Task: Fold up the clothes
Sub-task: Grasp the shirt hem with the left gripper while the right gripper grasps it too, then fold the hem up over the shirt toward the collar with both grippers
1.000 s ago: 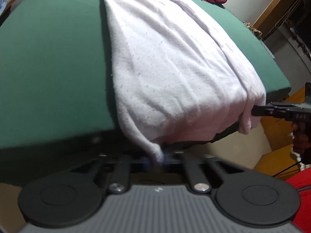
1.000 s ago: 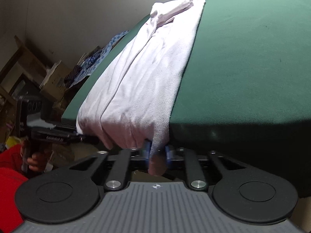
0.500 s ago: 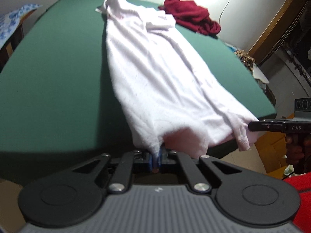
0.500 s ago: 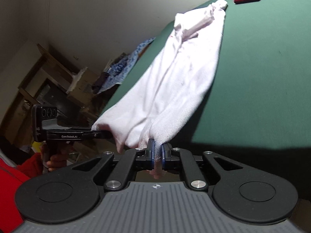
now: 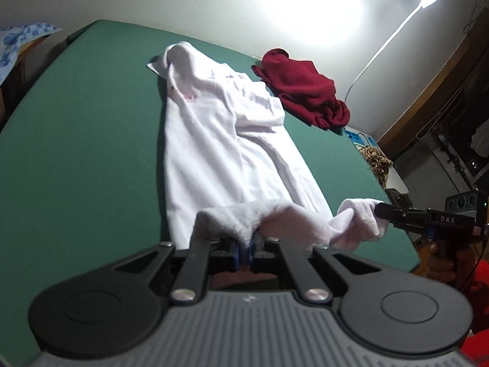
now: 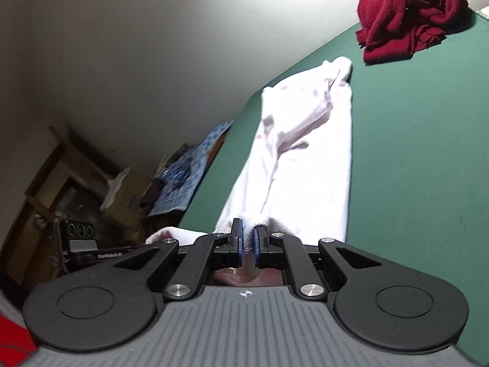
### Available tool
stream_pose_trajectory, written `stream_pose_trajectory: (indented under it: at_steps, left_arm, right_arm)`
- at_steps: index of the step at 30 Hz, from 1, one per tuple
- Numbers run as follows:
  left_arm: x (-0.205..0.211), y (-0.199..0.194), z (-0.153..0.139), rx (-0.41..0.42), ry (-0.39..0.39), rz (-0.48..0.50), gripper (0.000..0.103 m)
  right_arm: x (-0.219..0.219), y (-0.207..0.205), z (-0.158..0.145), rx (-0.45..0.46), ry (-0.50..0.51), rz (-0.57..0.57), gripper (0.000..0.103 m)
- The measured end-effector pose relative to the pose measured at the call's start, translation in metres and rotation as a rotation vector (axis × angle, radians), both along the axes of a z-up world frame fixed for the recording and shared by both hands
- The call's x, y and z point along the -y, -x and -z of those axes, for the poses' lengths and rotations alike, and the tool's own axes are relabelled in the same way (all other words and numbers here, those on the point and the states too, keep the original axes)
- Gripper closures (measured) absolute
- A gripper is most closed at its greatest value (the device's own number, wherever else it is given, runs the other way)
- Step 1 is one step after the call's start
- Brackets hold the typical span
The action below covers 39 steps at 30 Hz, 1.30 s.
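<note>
Both grippers, left gripper [image 5: 243,246] and right gripper [image 6: 247,241], pinch the white shirt's [image 5: 214,140] hem corners above the green table [image 5: 76,153]. Carry the 2 corners level toward the collar.

"DAS" is printed on the right gripper [image 5: 379,211]; "GenRobot.AI" on the left gripper [image 6: 146,244].

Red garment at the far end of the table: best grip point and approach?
Judgement only: the red garment lies crumpled in a heap beside the white shirt collar, no flat hem showing. Pinch a raised ridge on top of the heap, coming from above and the near side. Both tongs, left and right, are occupied, shut on the shirt's hem.
</note>
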State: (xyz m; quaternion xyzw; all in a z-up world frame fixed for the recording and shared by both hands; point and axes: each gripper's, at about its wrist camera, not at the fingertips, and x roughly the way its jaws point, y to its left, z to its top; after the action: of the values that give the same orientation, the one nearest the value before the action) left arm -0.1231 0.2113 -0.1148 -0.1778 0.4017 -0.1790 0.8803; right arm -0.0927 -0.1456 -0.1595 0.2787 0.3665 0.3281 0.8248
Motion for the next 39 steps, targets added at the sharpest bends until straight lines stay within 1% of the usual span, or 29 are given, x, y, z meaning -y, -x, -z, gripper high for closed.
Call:
stream_pose_trajectory:
  at_steps: [2,4,6,8,10,11,12,13,14,15,16,17,18,20,22,24,26,27,28,29,30,32,33,35,37,38,39]
  left_arm:
    - [-0.001,-0.026,0.005,-0.01,-0.005,0.026,0.103]
    - [0.001,-0.05,0.014,-0.025,-0.036,0.046,0.103]
    - [-0.003,-0.066,0.026,-0.067,-0.038,0.054,0.103]
    - [-0.007,-0.081,0.038,-0.112,-0.037,0.061,0.102]
    - [-0.015,-0.083,0.041,-0.12,-0.017,0.061,0.1]
    - [-0.019,-0.083,0.042,-0.122,-0.005,0.061,0.095]
    - [-0.023,-0.083,0.042,-0.121,0.003,0.057,0.088]
    - [-0.028,-0.082,0.041,-0.117,0.013,0.05,0.085]
    - [-0.034,-0.081,0.038,-0.105,0.025,0.037,0.078]
    - [-0.039,-0.08,0.035,-0.087,0.038,0.027,0.072]
    - [-0.044,-0.078,0.032,-0.078,0.044,0.019,0.07]
    - [-0.049,-0.076,0.031,-0.07,0.05,0.011,0.064]
    - [-0.052,-0.075,0.03,-0.074,0.047,0.009,0.06]
    - [-0.052,-0.072,0.033,-0.097,0.047,0.027,0.06]
    - [-0.048,-0.07,0.038,-0.127,0.058,0.054,0.06]
    - [-0.038,-0.067,0.039,-0.126,0.04,0.055,0.057]
    - [-0.028,-0.064,0.04,-0.129,0.018,0.044,0.057]
    - [-0.024,-0.06,0.04,-0.131,0.006,0.032,0.065]
    - [-0.02,-0.056,0.04,-0.132,-0.005,0.019,0.068]
    - [-0.016,-0.049,0.039,-0.135,-0.016,0.002,0.073]
    - [-0.011,-0.042,0.038,-0.138,-0.033,-0.01,0.083]
    - [-0.004,-0.03,0.036,-0.145,-0.07,-0.032,0.089]
    - [-0.001,-0.025,0.035,-0.149,-0.091,-0.043,0.094]
    - [0.001,-0.017,0.033,-0.15,-0.111,-0.074,0.096]
    - [0.001,-0.013,0.032,-0.157,-0.12,-0.11,0.096]
    - [0.001,-0.011,0.032,-0.16,-0.121,-0.126,0.096]
    - [0.001,-0.009,0.032,-0.163,-0.122,-0.142,0.09]
  right_arm:
    - [-0.005,-0.015,0.007,-0.015,0.043,0.051,0.094]
    - [-0.011,-0.03,0.014,-0.028,0.079,0.098,0.091]
    - [-0.016,-0.041,0.021,-0.038,0.074,0.133,0.09]
    - [-0.02,-0.05,0.026,-0.05,0.054,0.168,0.086]
    - [-0.02,-0.053,0.027,-0.049,0.024,0.198,0.076]
    - [-0.02,-0.053,0.026,-0.044,0.018,0.211,0.075]
    - [-0.019,-0.052,0.026,-0.041,0.013,0.223,0.075]
    - [-0.017,-0.05,0.026,-0.041,0.005,0.235,0.074]
    - [-0.015,-0.048,0.025,-0.04,-0.006,0.248,0.074]
    - [-0.013,-0.046,0.024,-0.04,-0.017,0.261,0.073]
    - [-0.012,-0.044,0.022,-0.036,-0.029,0.272,0.072]
    - [-0.011,-0.043,0.021,-0.029,-0.039,0.279,0.072]
    - [-0.012,-0.044,0.021,-0.03,-0.042,0.278,0.072]
    - [-0.014,-0.053,0.025,-0.042,-0.042,0.27,0.069]
    - [-0.016,-0.062,0.028,-0.053,-0.041,0.261,0.069]
    - [-0.019,-0.071,0.032,-0.065,-0.041,0.253,0.069]
    - [-0.021,-0.079,0.036,-0.077,-0.04,0.244,0.068]
    - [-0.022,-0.084,0.037,-0.082,-0.04,0.24,0.062]
    - [-0.023,-0.088,0.039,-0.088,-0.04,0.235,0.061]
    - [-0.023,-0.092,0.04,-0.089,-0.037,0.226,0.061]
    - [-0.022,-0.095,0.04,-0.084,-0.035,0.213,0.061]
    - [-0.018,-0.099,0.04,-0.083,-0.044,0.198,0.061]
    - [-0.016,-0.101,0.041,-0.087,-0.048,0.193,0.061]
    - [-0.011,-0.101,0.039,-0.083,-0.048,0.182,0.061]
    - [-0.007,-0.099,0.033,-0.054,-0.039,0.161,0.061]
    - [-0.005,-0.096,0.03,-0.036,-0.03,0.148,0.061]
    - [-0.004,-0.094,0.026,-0.018,-0.02,0.135,0.061]
